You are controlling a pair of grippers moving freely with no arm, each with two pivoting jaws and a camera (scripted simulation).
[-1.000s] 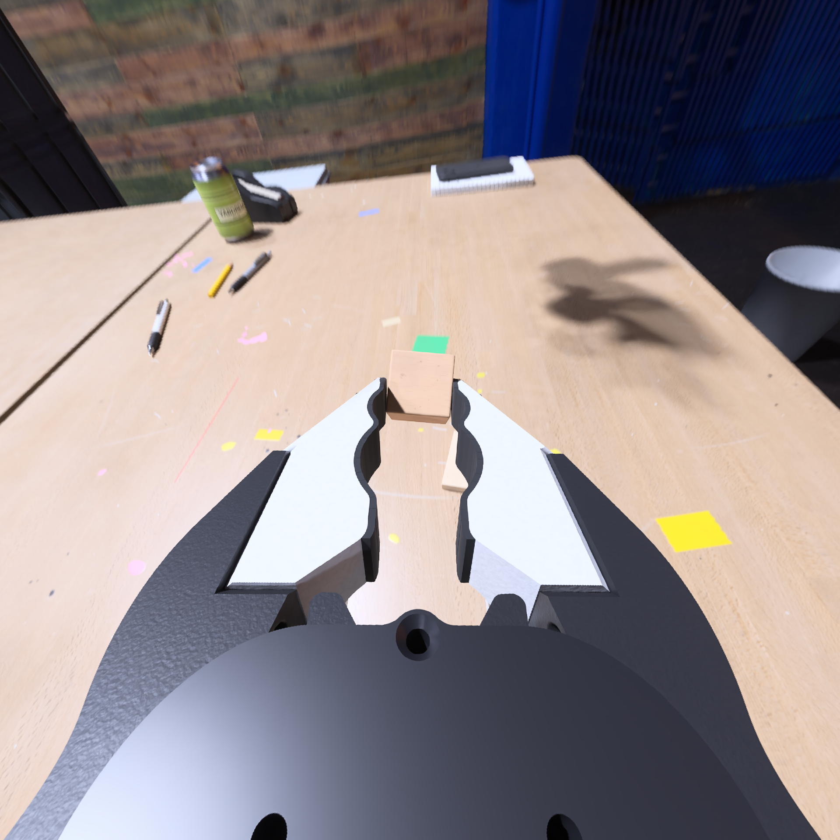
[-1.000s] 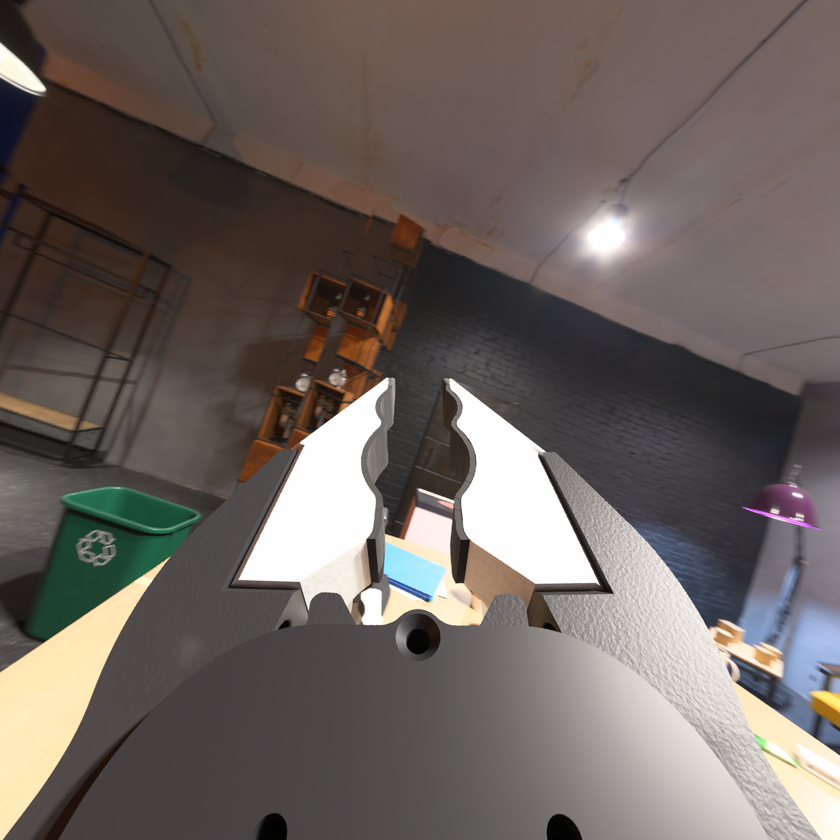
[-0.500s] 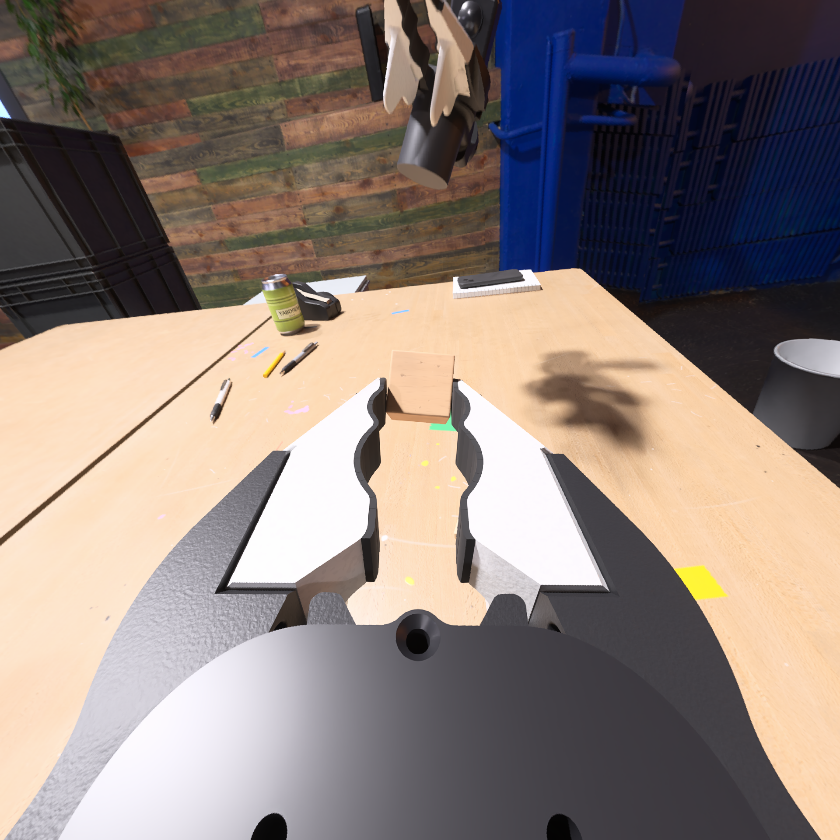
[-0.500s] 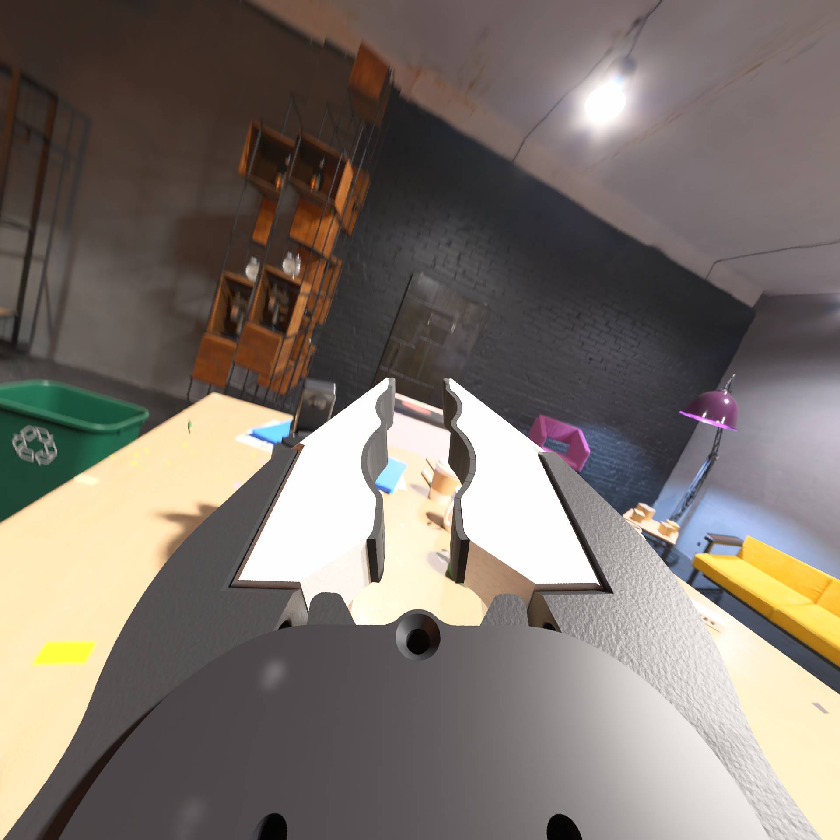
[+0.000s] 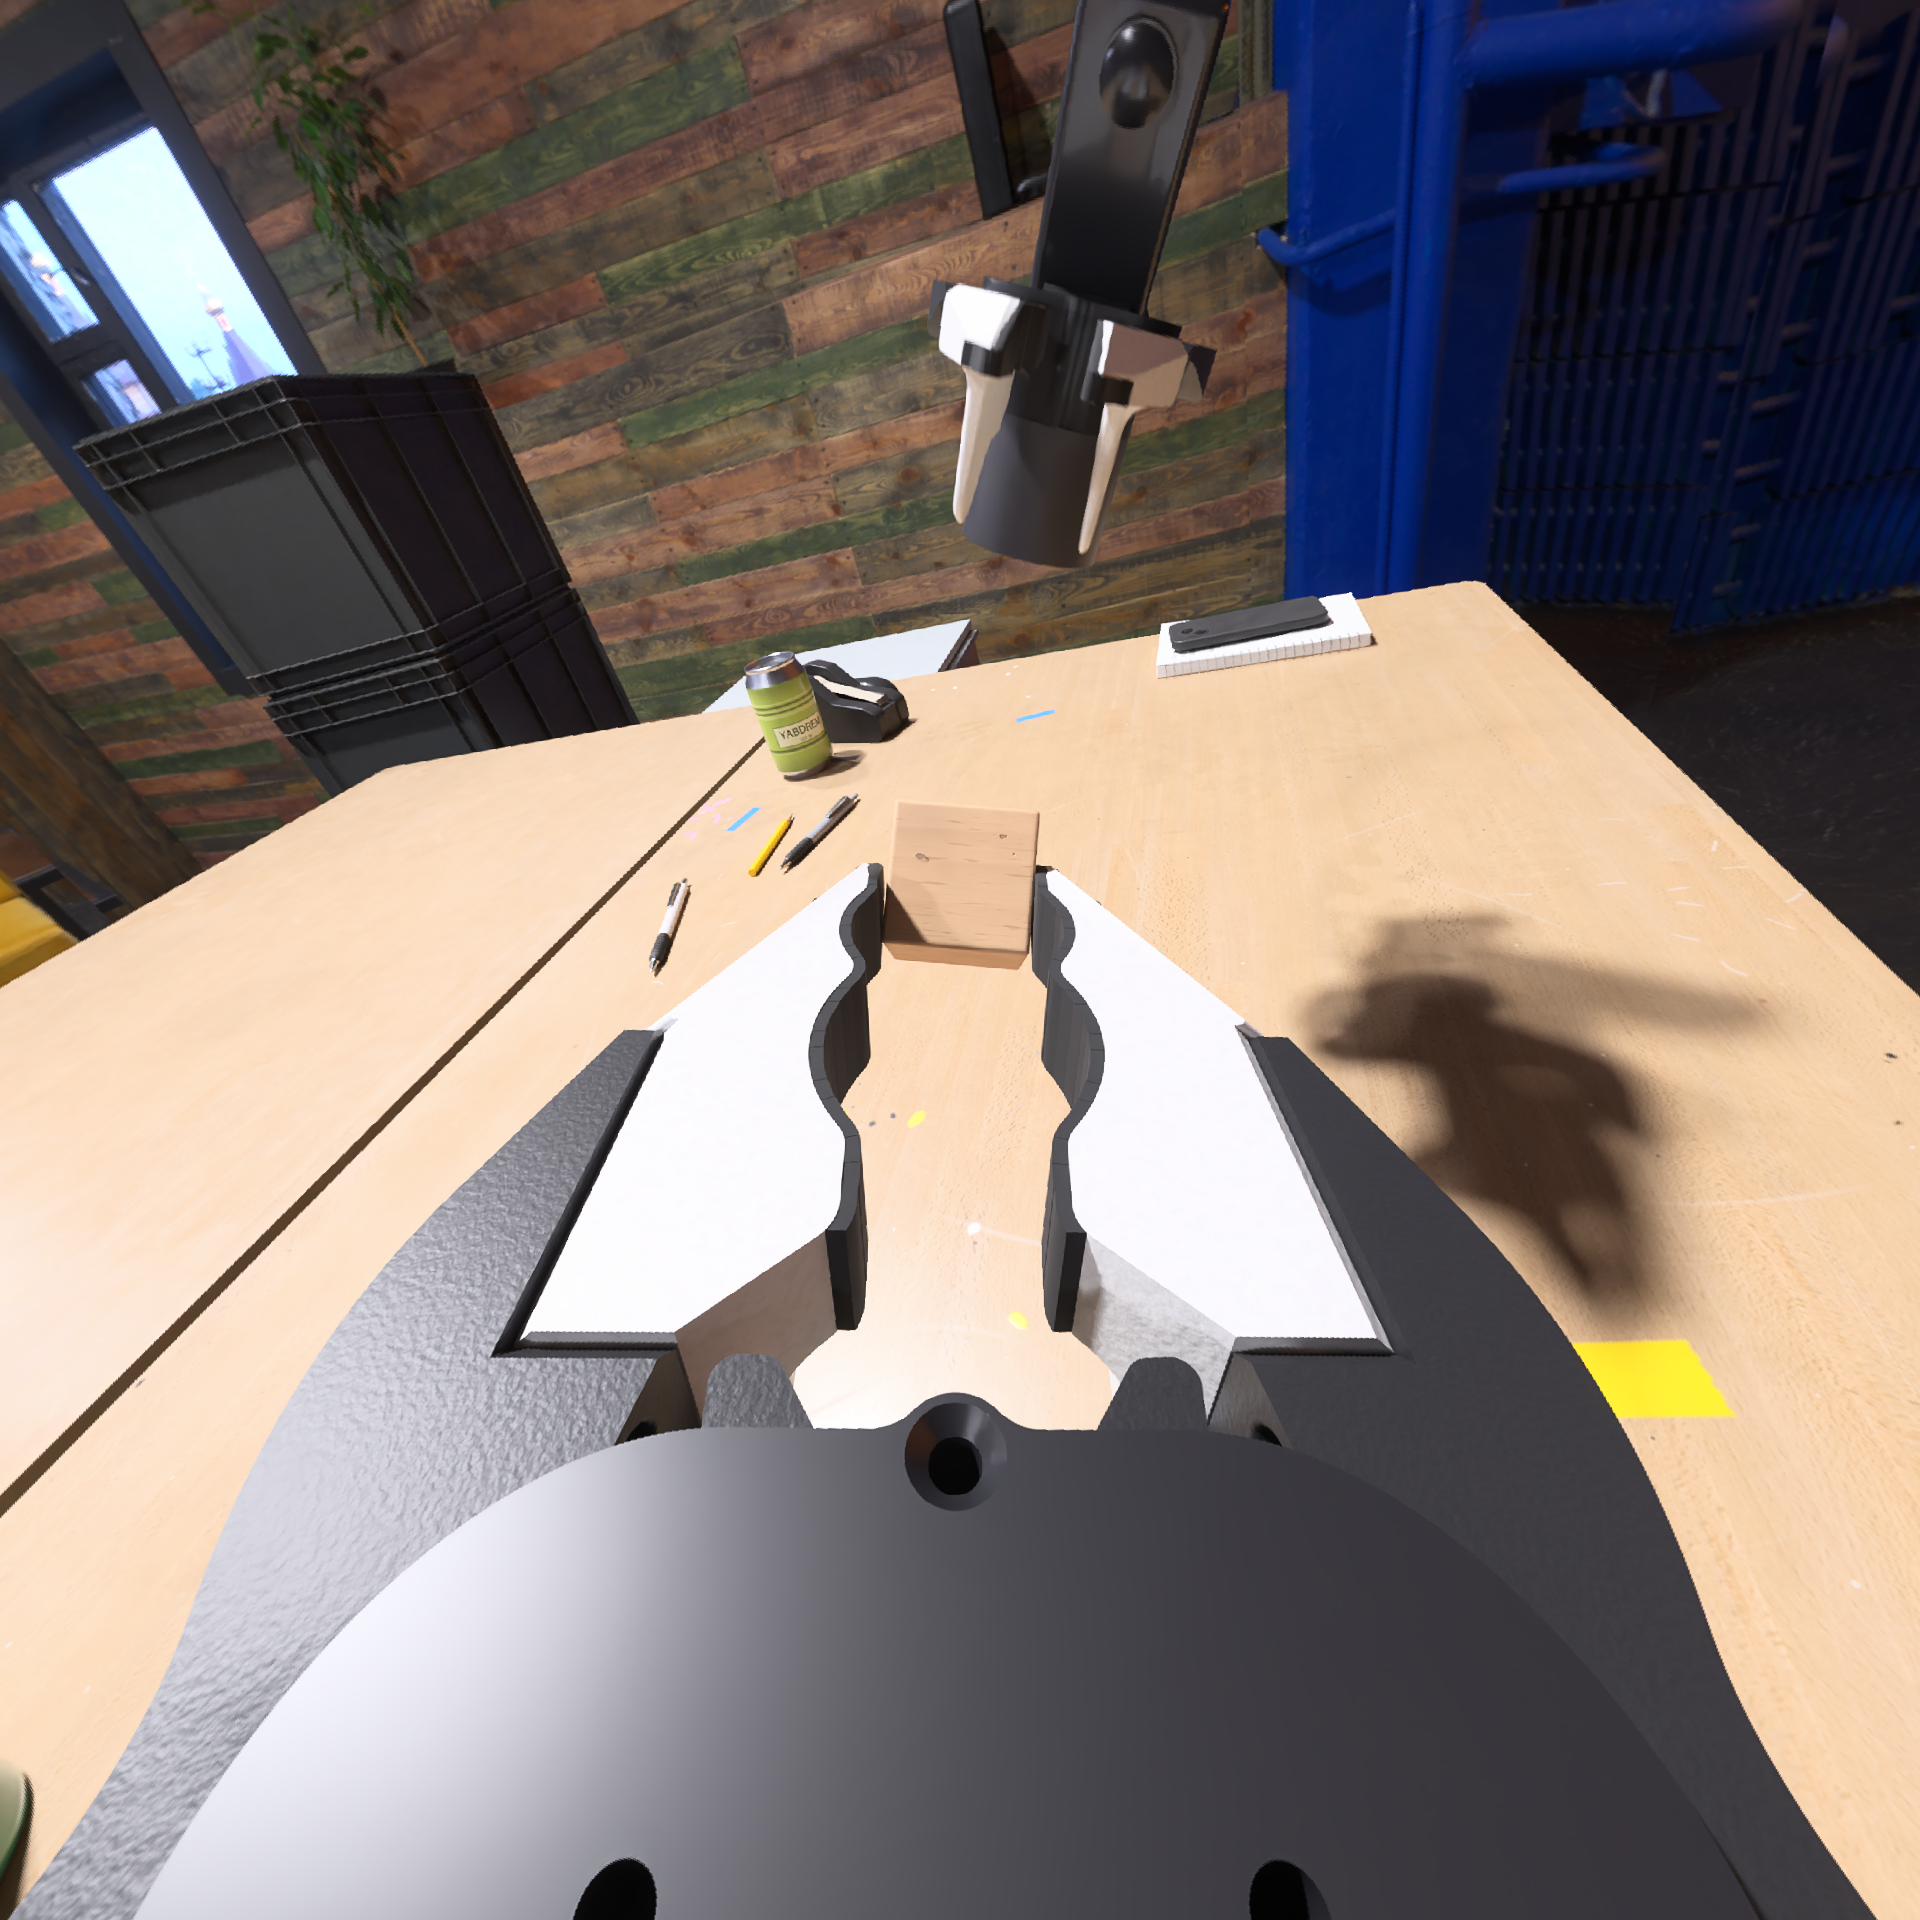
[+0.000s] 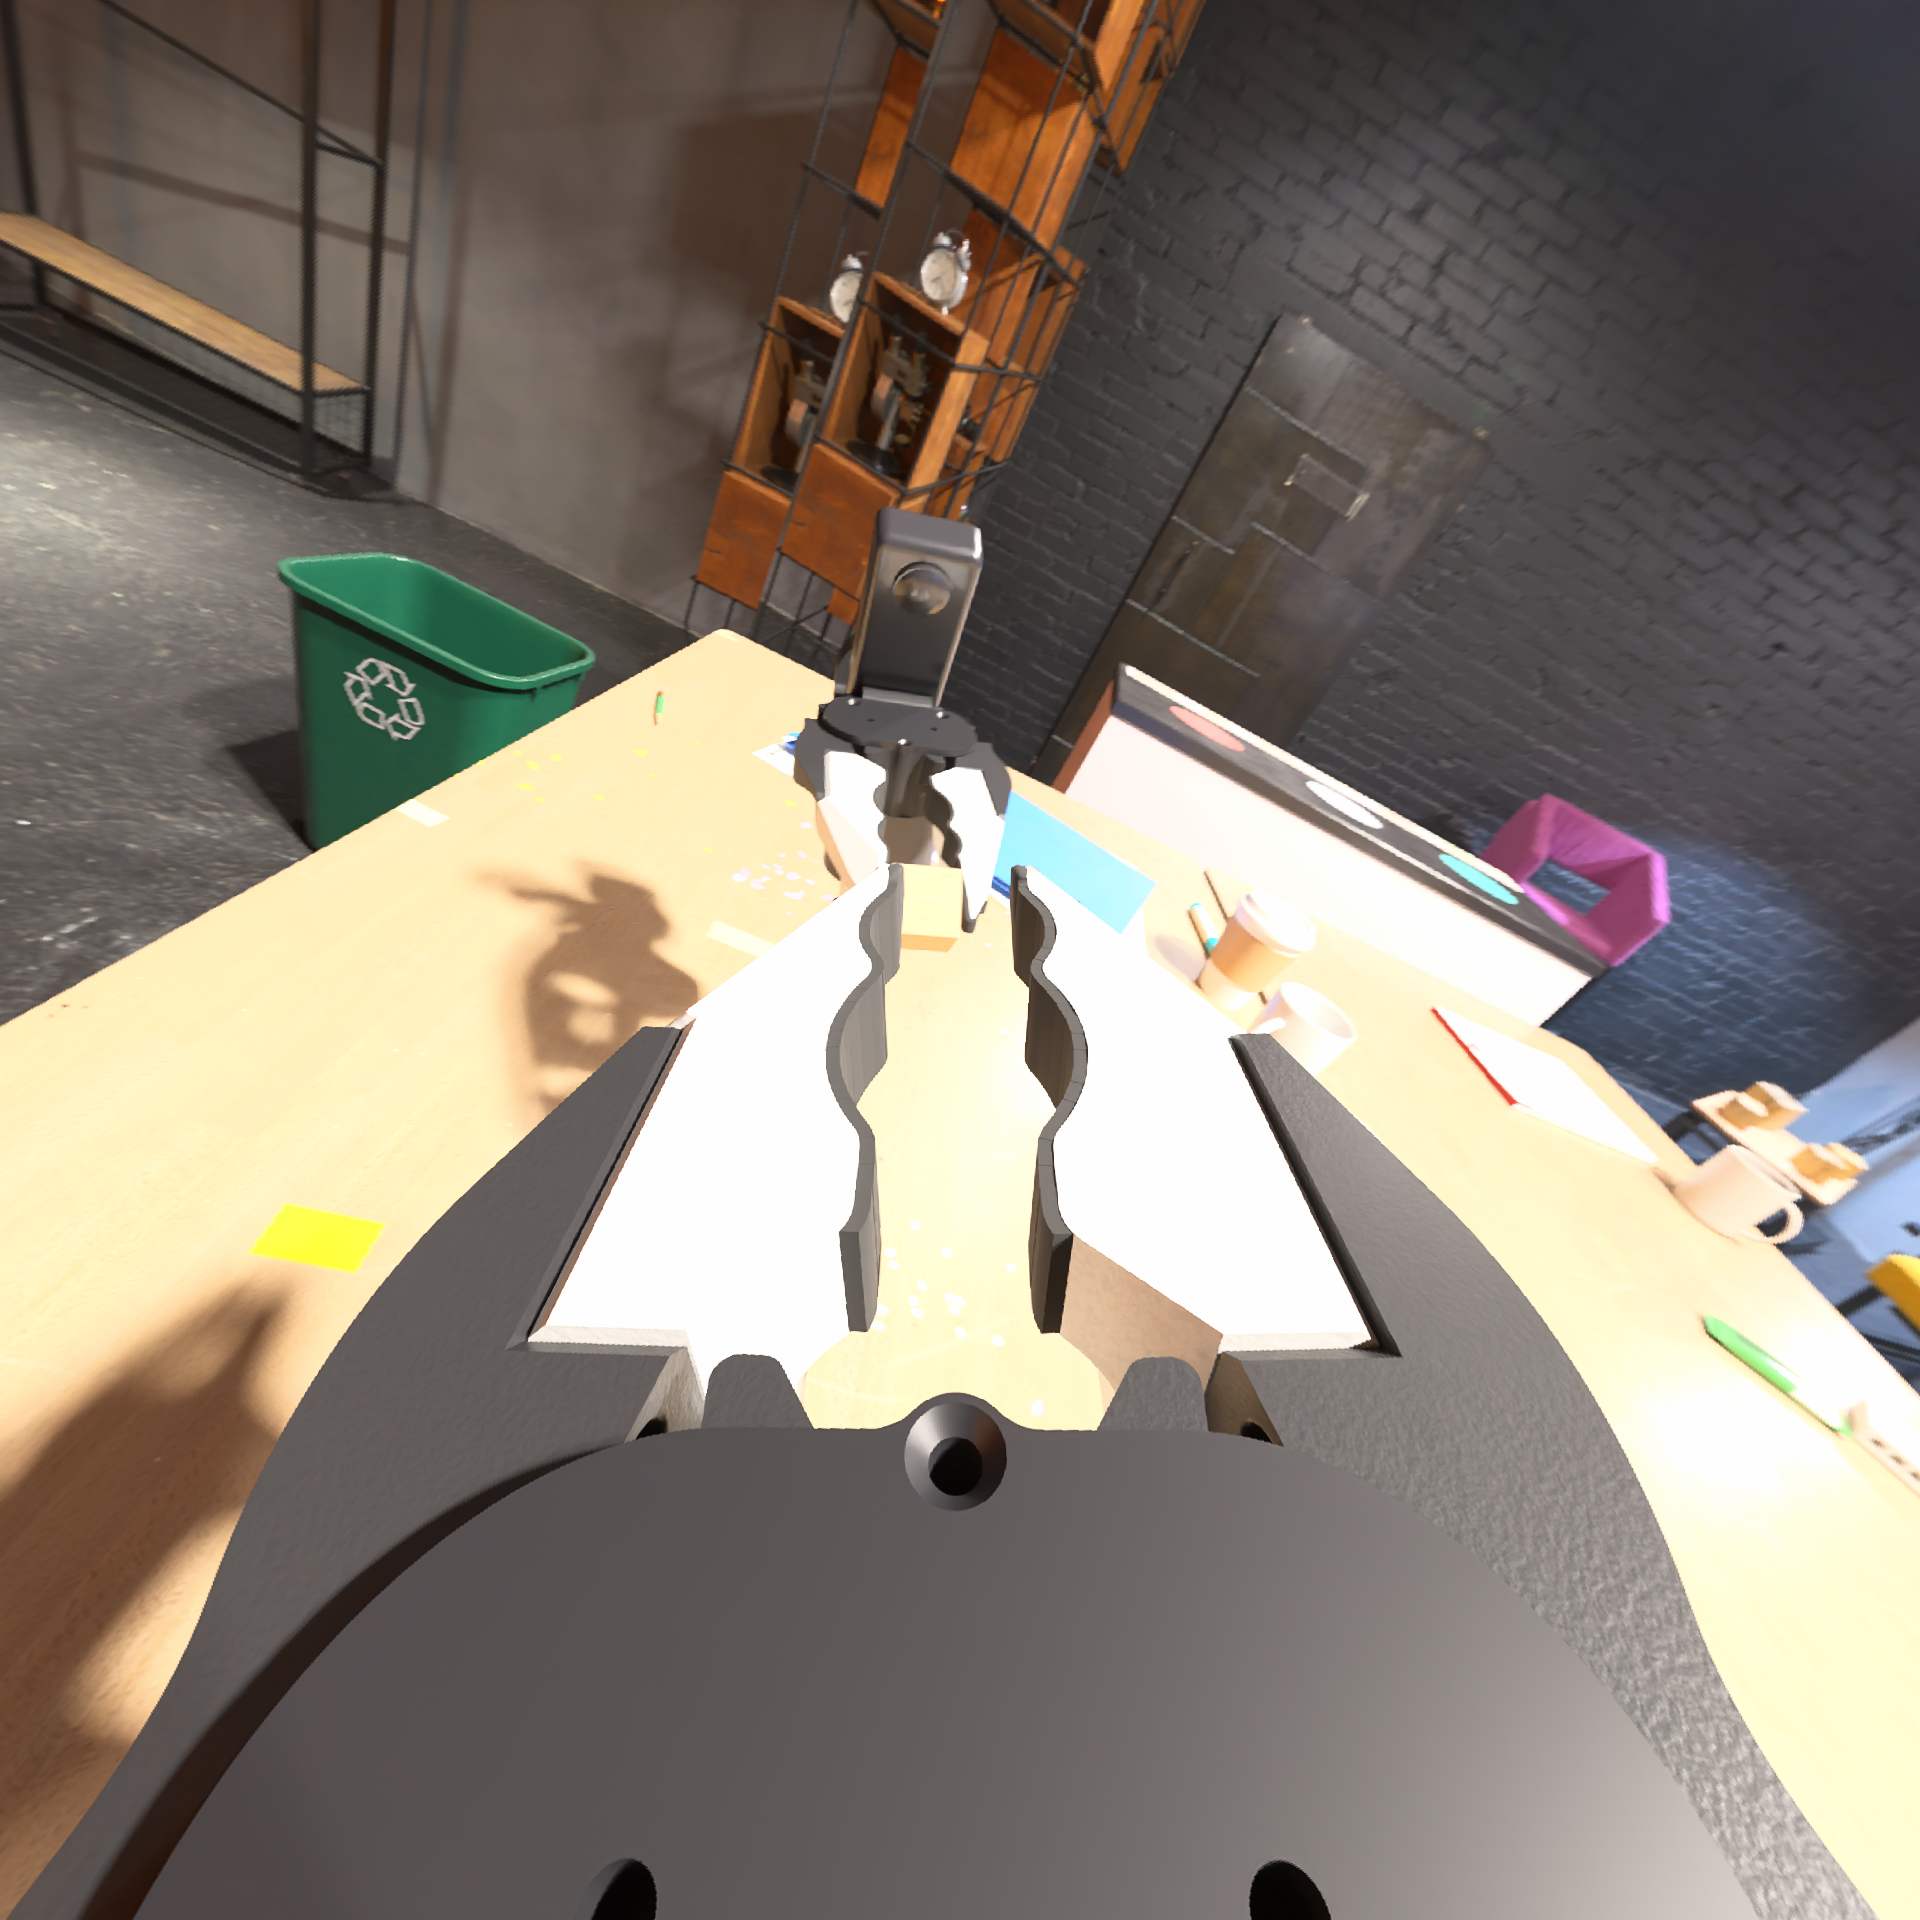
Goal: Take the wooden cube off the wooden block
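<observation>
My left gripper (image 5: 956, 883) is shut on the wooden cube (image 5: 964, 878), a pale square block held between its fingertips above the table (image 5: 1351, 831). The right wrist view shows that gripper (image 6: 909, 894) from the front, with the cube (image 6: 930, 920) in it. My right gripper (image 6: 954, 883) is open and empty, and faces the left one over the table. In the left wrist view it (image 5: 1023, 530) hangs high above the far end, fingers down. I cannot make out the wooden block in either view.
A green can (image 5: 795, 727), a tape dispenser (image 5: 857, 707), pens (image 5: 821, 831) and a pencil (image 5: 769, 844) lie far left. A notepad with a phone (image 5: 1262, 634) is far right. Paper cups (image 6: 1247, 935), a mug (image 6: 1735, 1195) and a green bin (image 6: 416, 686) show.
My left gripper has risen and tilted up with the cube; the thin block and green sticker beneath it dropped out of view. My right gripper swung down from the ceiling to face the table.
</observation>
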